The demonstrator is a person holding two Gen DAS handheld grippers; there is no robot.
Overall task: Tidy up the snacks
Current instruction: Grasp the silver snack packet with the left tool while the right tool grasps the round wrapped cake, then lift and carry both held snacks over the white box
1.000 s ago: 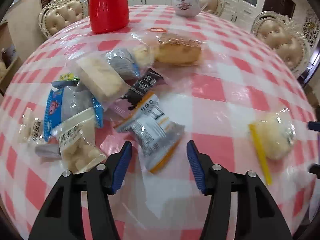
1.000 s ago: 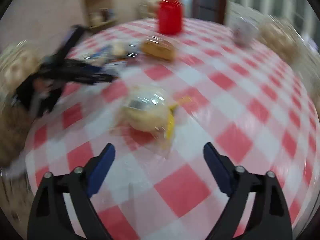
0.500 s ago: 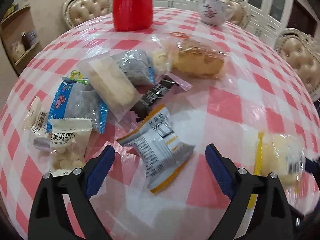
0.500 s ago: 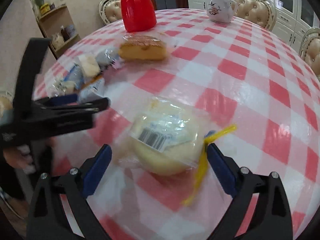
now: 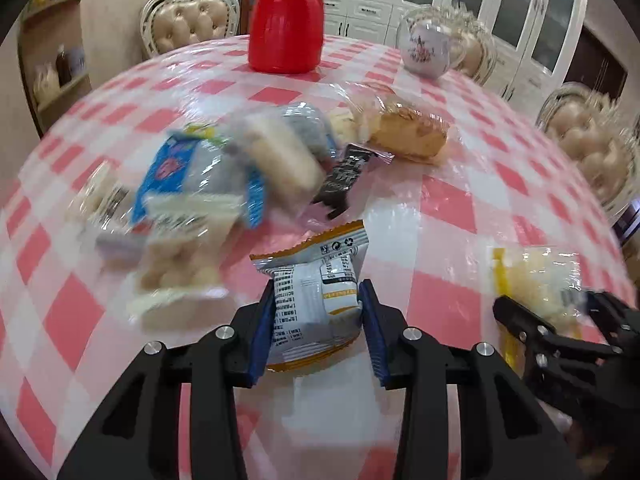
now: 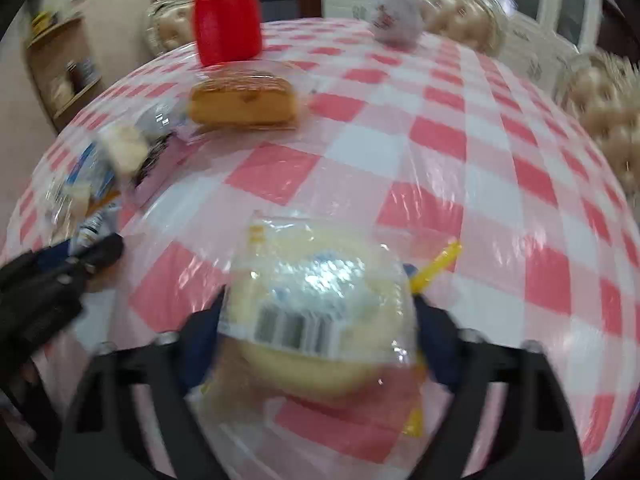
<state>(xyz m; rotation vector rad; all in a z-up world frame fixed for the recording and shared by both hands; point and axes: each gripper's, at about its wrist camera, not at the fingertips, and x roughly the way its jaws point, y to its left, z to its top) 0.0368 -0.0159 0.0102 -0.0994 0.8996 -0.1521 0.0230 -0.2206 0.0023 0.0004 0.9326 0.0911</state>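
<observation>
My left gripper (image 5: 318, 320) is shut on a grey and orange snack packet (image 5: 316, 300) that lies on the checked tablecloth. My right gripper (image 6: 316, 316) is shut on a round pale bun in a clear wrapper with a barcode (image 6: 316, 312). That bun also shows at the right of the left wrist view (image 5: 536, 280), with the right gripper's fingers (image 5: 516, 316) on it. A pile of several wrapped snacks (image 5: 224, 184) lies left of the packet, with a wrapped sponge cake (image 5: 412, 136) behind it. The cake shows in the right wrist view (image 6: 244, 100) too.
A red jar (image 5: 286, 20) and a white floral teapot (image 5: 426, 50) stand at the far side of the round table (image 5: 500, 184). Padded chairs (image 5: 188, 28) ring the table. The left gripper's fingers (image 6: 100, 248) show at the left of the right wrist view.
Both grippers have moved forward and closed: the left onto the grey and orange packet, the right onto the wrapped bun. Both were open half a second ago.
</observation>
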